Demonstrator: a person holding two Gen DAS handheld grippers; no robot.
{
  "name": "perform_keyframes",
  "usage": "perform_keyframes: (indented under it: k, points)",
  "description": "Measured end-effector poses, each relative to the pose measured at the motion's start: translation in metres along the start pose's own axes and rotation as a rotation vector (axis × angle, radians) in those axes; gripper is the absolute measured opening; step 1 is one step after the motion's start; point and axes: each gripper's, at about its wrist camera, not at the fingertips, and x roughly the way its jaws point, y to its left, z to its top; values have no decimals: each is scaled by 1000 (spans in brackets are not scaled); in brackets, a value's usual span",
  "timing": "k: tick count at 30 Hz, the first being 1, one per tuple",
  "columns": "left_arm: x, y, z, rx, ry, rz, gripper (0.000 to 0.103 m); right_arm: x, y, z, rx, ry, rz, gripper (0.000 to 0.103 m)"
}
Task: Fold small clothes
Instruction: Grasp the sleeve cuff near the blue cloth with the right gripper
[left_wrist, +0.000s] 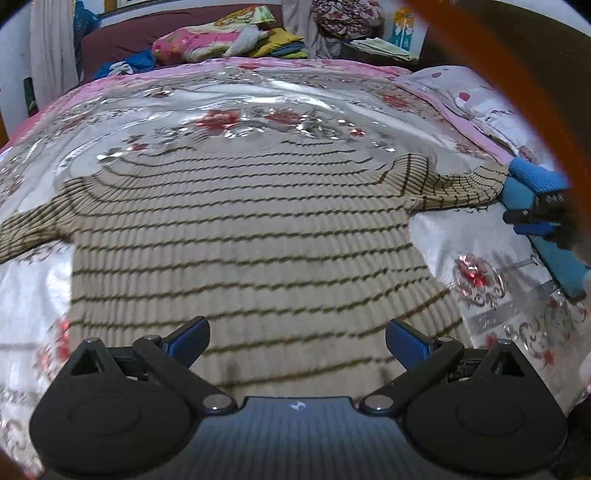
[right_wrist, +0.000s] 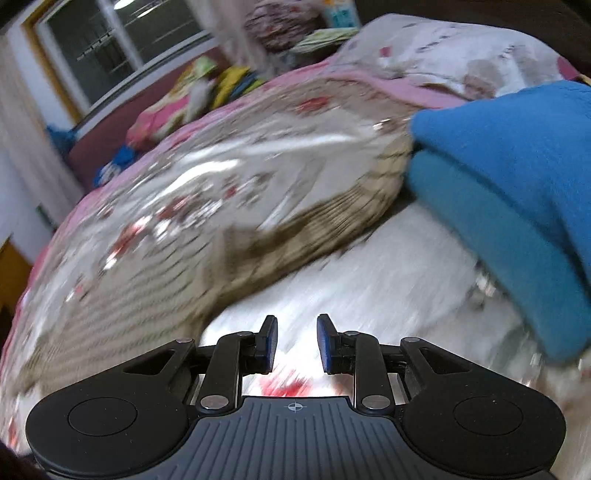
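The left gripper (left_wrist: 297, 341) hangs with its jaws spread wide and nothing between them, poised over the lower body of the striped sweater (left_wrist: 236, 236). The right gripper (right_wrist: 293, 341) has its jaws drawn in to a narrow gap, also holding nothing; only the shiny bedspread (right_wrist: 369, 288) shows between its blue pads (right_wrist: 269, 341). The sweater lies flat on that floral bedspread, body toward the left gripper and both sleeves spread out to the sides. Its right sleeve (left_wrist: 465, 186) runs up against a folded blue garment (right_wrist: 509, 177) that, in the right wrist view, seems to rest on or just over the cuff. Pillows (left_wrist: 207, 40) and other cloth are piled well apart at the far end of the bed. The risk from here is that sleeve: if the right gripper pulls it inward for a fold, the blue garment may drag along or pin the cuff, skewing the fold. The slick bedspread could also let the whole sweater slide instead of creasing. The right wrist view is blurred, so a pinch aimed now may catch bedspread rather than knit.
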Motion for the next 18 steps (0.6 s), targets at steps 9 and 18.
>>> perform_keyframes:
  k: [9, 18]
  points:
    - [36, -19, 24, 31, -3, -18, 103, 56, -45, 45, 150, -57, -67, 25]
    - [51, -20, 26, 43, 7, -32, 103, 83, -61, 57, 264, -94, -59, 25]
